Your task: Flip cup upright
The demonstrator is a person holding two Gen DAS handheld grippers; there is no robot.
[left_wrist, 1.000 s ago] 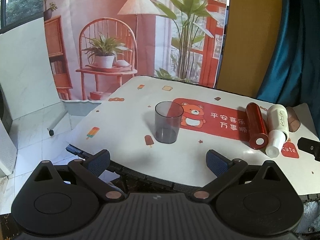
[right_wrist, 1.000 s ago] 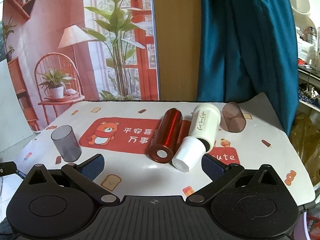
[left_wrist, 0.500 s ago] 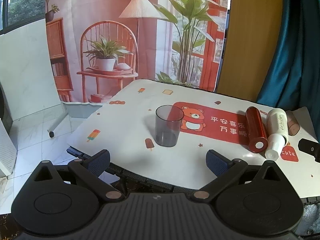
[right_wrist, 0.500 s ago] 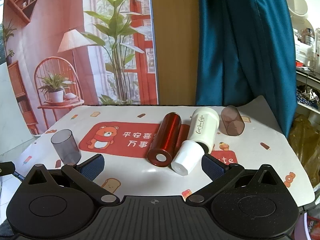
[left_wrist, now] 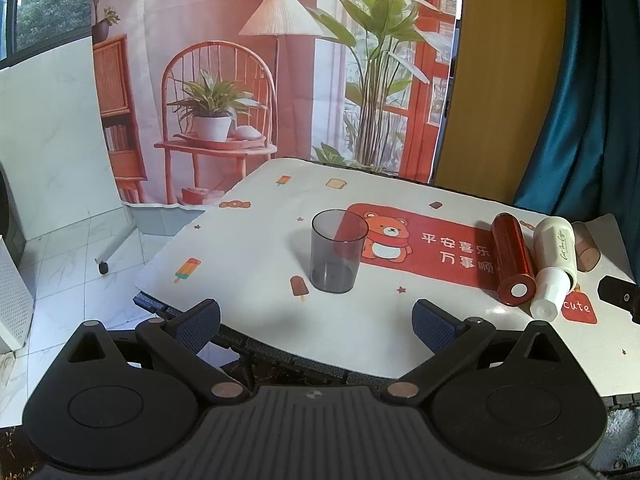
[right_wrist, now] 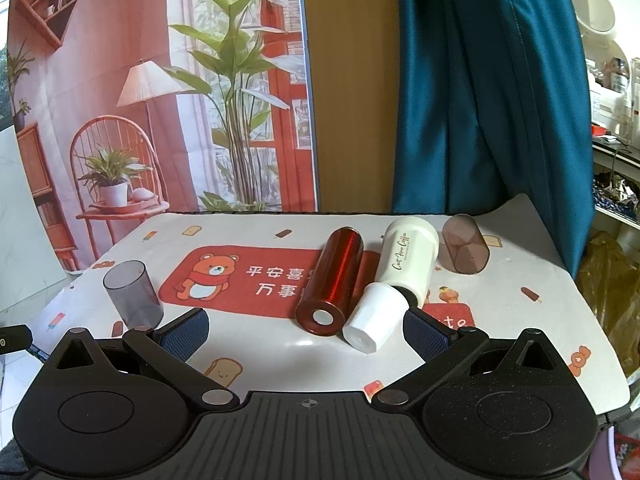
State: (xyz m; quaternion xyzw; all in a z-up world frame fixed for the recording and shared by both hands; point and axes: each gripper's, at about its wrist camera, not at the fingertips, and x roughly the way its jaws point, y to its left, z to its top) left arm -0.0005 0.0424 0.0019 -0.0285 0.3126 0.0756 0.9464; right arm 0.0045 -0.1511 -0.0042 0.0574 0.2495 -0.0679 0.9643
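Cups on this table number two: a grey tumbler (left_wrist: 339,251) standing mouth-up at the left end of the red bear mat (right_wrist: 256,276), and a brown tumbler (right_wrist: 465,249) lying on its side well beyond the mat's right end, its open mouth turned toward the near right. Judging by the task, the brown one is the cup left to set upright.

Largest of the vessels beside the mat is the white flask (right_wrist: 394,278), lying with its cap toward the near edge. Touching its left side lies the red flask (right_wrist: 331,282), across the mat's right end. Both are closed, so their contents cannot be told. Each tumbler is see-through and looks empty.

Risks, as I judge them: the brown tumbler lies just beside the white flask's far end, so a finger sliding in on that side could nudge the flask and set both flasks rolling. The tumbler itself is round and light, likely to roll toward the table's right edge if only one pad touches it. It may also slip in the pinch while being turned.

Left gripper (left_wrist: 316,318) hangs at the near edge, short of the grey tumbler, fingers spread wide and holding nothing. Right gripper (right_wrist: 306,330) sits near the flasks' caps, fingers likewise spread and empty.
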